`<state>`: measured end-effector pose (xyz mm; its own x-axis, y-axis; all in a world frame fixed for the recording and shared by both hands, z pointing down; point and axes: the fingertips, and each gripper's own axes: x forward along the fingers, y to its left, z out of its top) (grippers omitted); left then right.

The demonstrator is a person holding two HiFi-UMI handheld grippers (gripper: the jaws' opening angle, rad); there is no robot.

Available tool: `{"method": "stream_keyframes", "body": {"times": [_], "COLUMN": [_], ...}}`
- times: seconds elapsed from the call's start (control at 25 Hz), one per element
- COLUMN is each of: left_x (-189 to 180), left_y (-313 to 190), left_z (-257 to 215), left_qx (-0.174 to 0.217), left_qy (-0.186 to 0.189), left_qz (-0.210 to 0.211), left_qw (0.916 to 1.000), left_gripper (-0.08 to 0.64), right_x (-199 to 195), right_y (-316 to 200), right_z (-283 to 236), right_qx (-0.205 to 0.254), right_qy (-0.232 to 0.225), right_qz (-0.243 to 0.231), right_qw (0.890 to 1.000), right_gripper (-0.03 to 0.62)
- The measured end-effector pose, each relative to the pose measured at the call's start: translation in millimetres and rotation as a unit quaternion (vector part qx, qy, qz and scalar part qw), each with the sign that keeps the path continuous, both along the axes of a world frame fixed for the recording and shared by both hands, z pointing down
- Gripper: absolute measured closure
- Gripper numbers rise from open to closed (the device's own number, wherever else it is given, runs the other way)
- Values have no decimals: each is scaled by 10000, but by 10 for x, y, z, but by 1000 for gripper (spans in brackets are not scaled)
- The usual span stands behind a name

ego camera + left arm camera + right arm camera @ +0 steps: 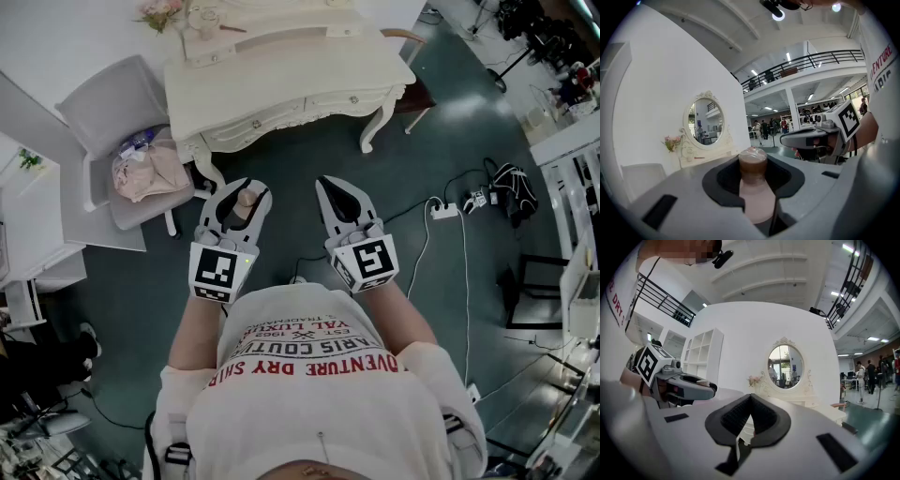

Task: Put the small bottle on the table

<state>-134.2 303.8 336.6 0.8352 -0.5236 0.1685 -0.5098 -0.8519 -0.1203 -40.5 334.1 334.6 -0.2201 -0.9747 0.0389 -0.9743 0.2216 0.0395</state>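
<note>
A small pale pink bottle (753,187) with a brownish cap stands upright between the jaws of my left gripper (244,192), which is shut on it. In the head view the bottle's cap (246,200) shows between the grey fingers, over the dark floor and just short of the cream dressing table (281,75). My right gripper (335,186) hangs beside the left one with its jaws together and nothing in them. In the right gripper view its dark pads (761,416) meet at the tip, pointing toward the table's oval mirror (784,365).
A grey chair (103,103) with a pink bag (148,173) stands left of the table. Flowers (159,11) and small items sit on the tabletop. A power strip (444,211) with cables and a black bag (511,190) lie on the floor to the right, near white shelving (572,159).
</note>
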Motion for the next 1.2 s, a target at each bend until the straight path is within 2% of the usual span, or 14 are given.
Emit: {"method": "stream_keyframes", "body": {"times": [0.56, 0.76, 1.0, 1.2], "left_x": [105, 102, 212, 351], "left_y": [76, 2, -314, -835], "left_z": [79, 130, 228, 290], "left_qx": [-32, -127, -195, -255], "left_qy": [74, 60, 12, 20], "left_qz": [-156, -250, -297, -291], "left_qw": [9998, 9996, 9994, 9992], "left_gripper": [430, 430, 430, 430], "right_x": [242, 300, 419, 532], "right_y": [66, -1, -319, -816], "right_z": [80, 150, 243, 309], "right_qx": [14, -111, -182, -263], "right_qy": [-61, -37, -92, -97], "right_qz": [116, 128, 119, 92], "right_qw": [9999, 9998, 9997, 9996], "right_gripper": [594, 594, 594, 593]}}
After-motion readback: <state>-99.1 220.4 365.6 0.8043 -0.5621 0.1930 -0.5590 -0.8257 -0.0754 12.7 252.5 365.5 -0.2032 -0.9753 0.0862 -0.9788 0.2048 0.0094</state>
